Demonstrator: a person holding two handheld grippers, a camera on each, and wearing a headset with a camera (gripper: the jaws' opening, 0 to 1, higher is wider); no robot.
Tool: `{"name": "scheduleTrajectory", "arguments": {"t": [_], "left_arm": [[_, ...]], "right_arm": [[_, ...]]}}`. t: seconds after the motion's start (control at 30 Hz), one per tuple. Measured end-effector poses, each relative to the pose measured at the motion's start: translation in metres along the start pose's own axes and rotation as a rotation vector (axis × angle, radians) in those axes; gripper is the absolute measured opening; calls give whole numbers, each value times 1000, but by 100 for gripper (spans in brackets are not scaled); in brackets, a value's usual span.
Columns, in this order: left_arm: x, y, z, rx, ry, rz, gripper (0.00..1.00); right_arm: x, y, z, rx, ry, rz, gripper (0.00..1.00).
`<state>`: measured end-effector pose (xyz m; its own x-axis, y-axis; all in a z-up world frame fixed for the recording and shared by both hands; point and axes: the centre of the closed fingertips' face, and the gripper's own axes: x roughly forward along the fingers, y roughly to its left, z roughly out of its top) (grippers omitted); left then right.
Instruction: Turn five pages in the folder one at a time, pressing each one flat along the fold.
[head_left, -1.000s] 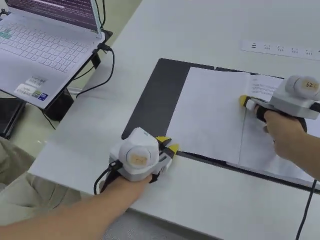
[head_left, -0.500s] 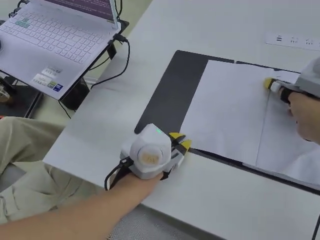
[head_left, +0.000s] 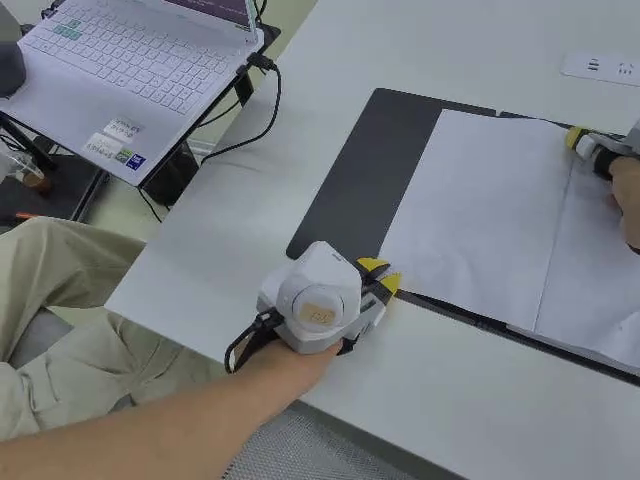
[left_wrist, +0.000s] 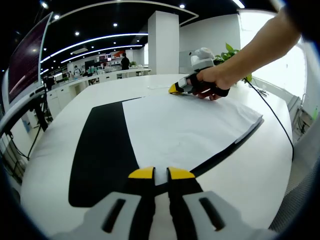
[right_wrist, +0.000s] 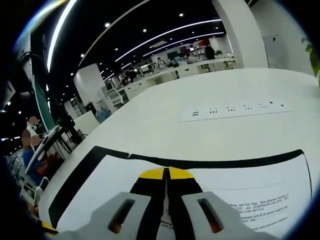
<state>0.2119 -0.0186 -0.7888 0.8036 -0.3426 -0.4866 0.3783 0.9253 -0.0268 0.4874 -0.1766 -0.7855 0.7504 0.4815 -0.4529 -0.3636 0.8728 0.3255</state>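
Note:
The folder (head_left: 365, 170) lies open on the white table, its black left cover bare and a blank white page (head_left: 480, 215) turned over onto it. My left gripper (head_left: 385, 280) is shut, its yellow tips resting at the page's near-left corner on the folder's near edge; its own view shows them (left_wrist: 161, 173) on that edge. My right gripper (head_left: 576, 139) is shut and sits on the fold close to the folder's far edge. In its own view the tips (right_wrist: 165, 173) lie on the fold, with a printed page (right_wrist: 260, 202) to their right.
An open laptop (head_left: 150, 60) stands on a raised stand off the table's left side, with a black cable (head_left: 245, 125) running to it. A white power strip (head_left: 600, 68) lies beyond the folder. The table edge runs close by my left hand.
The head camera has swung left. My right gripper has slid along the fold toward the folder's far edge. The left gripper has stayed at the page's near corner.

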Motion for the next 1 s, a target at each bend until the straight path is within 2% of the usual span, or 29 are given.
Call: {"name": "scheduleTrajectory", "arguments": {"t": [0.3, 0.53, 1.0], "left_arm": [[0, 0, 0, -7, -2, 2, 8], [0, 1, 0, -12, -3, 3, 8], [2, 1, -1, -11, 4, 3, 8]], "right_arm": [[-4, 2, -3, 11, 0, 19, 0], [-15, 8, -7, 9, 11, 33, 0], [-38, 24, -28, 19, 24, 58, 0]]}}
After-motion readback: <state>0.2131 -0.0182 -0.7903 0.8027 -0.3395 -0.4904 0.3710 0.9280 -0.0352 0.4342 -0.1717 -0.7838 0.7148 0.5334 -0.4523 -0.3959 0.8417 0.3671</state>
